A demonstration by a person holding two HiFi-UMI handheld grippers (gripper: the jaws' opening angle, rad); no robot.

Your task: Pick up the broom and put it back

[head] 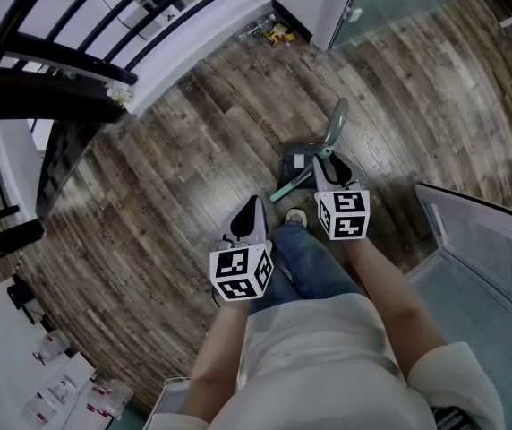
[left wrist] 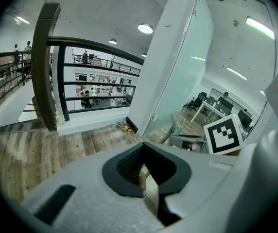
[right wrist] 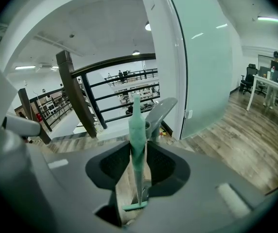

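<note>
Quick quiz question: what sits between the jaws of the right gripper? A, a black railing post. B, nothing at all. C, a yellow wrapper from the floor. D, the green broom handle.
D: in the right gripper view, the green broom handle runs straight up between the jaws of the right gripper, whose pads close on it from both sides.
</note>
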